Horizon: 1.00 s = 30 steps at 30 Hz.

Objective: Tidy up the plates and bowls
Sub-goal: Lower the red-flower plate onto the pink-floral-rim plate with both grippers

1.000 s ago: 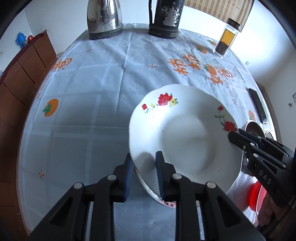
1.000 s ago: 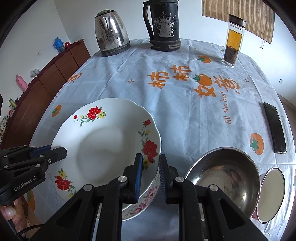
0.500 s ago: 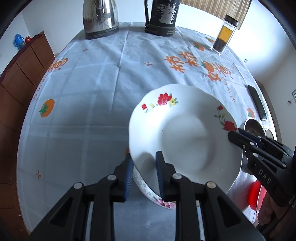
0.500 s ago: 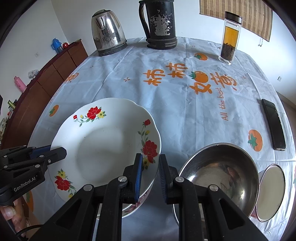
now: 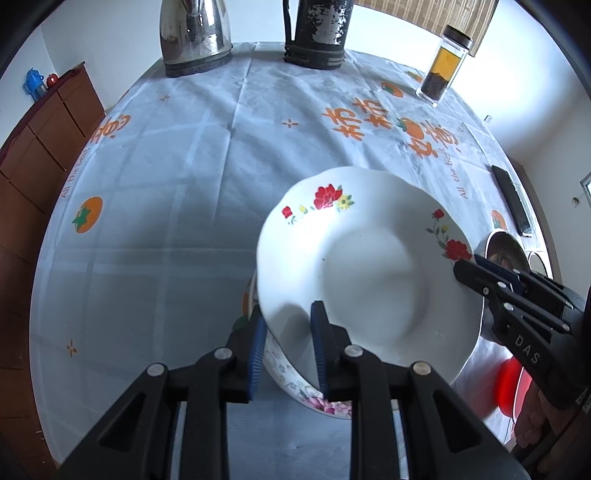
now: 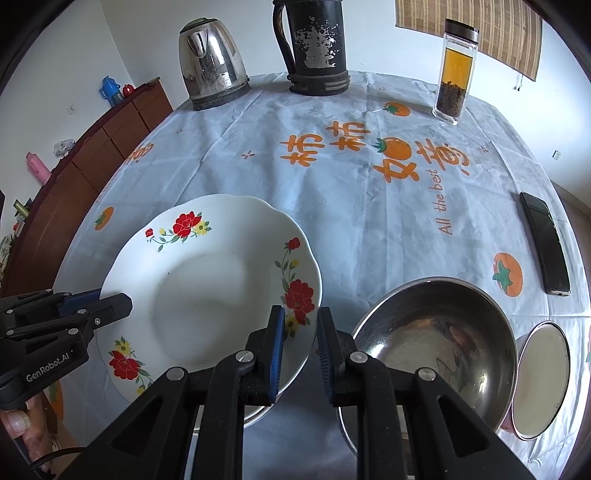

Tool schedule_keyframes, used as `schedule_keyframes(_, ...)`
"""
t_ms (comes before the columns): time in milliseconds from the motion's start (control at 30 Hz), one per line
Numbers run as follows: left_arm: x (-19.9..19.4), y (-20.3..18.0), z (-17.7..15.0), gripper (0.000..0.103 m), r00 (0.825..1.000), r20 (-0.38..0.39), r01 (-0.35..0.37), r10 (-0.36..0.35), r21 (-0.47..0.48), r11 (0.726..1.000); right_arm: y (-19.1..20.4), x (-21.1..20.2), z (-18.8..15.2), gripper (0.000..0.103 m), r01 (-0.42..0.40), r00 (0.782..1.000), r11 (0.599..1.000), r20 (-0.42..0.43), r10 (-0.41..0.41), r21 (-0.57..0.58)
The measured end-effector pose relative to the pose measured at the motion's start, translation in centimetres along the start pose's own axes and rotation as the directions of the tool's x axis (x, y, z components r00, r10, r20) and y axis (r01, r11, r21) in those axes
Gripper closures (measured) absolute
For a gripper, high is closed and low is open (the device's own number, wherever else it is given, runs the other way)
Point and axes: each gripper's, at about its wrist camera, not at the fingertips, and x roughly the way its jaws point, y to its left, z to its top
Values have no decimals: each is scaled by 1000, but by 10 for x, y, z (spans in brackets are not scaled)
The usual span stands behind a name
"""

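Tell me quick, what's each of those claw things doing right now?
Left gripper: closed on the near rim of the flowered plate.
Right gripper: closed on the same plate's opposite rim.

The left gripper (image 5: 286,332) pinches the near rim of a white flowered plate (image 5: 369,273), one blue pad above and one below. The right gripper (image 5: 467,267) grips the plate's far right edge. Just under the plate sits a floral bowl (image 5: 314,397). Beyond the plate, on the printed tablecloth (image 5: 166,192), stand a steel kettle (image 5: 194,35), a black jug (image 5: 317,33) and a tea bottle (image 5: 441,68)
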Motion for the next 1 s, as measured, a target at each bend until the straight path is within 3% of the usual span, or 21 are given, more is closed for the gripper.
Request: schedule_keyframes(1000, 10, 4, -7, 81, 1000, -7, 8, -8, -8, 1000, 6, 2, -7, 84, 17, 1000, 999, -9, -18, -37)
